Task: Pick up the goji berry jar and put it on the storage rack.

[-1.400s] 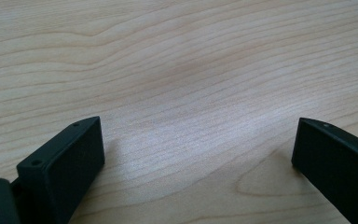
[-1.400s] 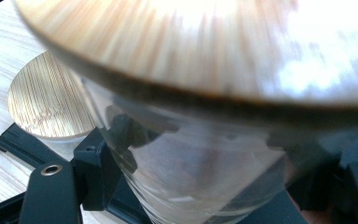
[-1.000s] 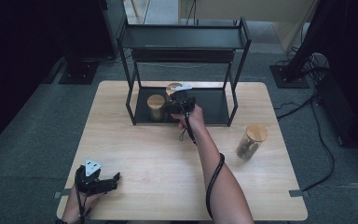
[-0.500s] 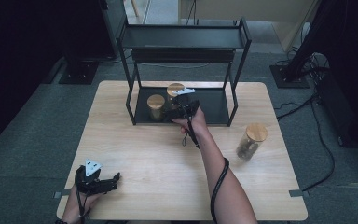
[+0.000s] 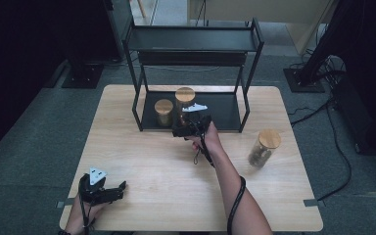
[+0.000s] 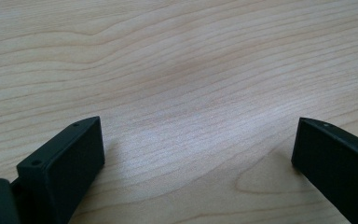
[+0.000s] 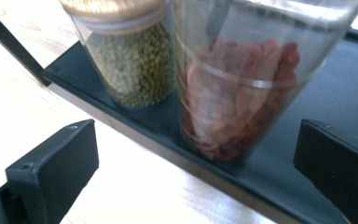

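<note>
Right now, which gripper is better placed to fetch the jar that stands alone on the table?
Right. The right gripper, open, sits by the rack, nearer the lone jar; the left gripper rests at the table's near-left corner.

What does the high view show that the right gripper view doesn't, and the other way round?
The high view takes in the whole table, the black rack, a third jar standing right of the rack, and the left hand-held gripper near the table's front edge. The right gripper view shows the contents: green beans and red dried pieces. Both show the green-bean jar and red-filled jar side by side on the rack's bottom shelf, and the right hand-held gripper, its jaws having just opened, apart from the jars.
</note>
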Demonstrator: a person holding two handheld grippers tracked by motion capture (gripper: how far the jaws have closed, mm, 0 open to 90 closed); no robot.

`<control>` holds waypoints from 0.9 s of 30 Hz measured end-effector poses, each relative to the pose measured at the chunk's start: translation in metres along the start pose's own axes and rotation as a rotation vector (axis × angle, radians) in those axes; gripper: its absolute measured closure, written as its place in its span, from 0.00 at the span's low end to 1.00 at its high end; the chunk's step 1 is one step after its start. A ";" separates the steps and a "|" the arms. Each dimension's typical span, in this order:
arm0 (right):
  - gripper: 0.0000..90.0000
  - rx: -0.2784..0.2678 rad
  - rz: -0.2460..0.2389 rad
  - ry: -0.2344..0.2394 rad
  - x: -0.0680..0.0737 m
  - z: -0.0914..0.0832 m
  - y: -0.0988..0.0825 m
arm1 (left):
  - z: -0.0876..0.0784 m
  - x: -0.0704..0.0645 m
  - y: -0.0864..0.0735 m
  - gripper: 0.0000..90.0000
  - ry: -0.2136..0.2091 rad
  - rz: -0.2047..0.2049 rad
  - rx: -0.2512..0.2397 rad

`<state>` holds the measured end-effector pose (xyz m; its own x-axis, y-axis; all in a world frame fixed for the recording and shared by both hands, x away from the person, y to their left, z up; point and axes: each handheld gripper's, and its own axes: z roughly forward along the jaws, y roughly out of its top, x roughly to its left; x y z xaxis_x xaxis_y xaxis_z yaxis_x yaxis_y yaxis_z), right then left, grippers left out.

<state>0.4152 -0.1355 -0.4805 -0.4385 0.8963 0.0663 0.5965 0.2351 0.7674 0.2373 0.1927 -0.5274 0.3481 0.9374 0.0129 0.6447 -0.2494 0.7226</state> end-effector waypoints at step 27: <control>0.02 0.019 -0.027 -0.001 0.003 -0.005 -0.062 | 0.000 0.000 0.000 0.03 0.001 -0.002 -0.001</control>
<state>0.3732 -0.1491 -0.5243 -0.4537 0.8900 0.0452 0.5972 0.2660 0.7567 0.2372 0.1925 -0.5275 0.3461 0.9381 0.0122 0.6447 -0.2473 0.7234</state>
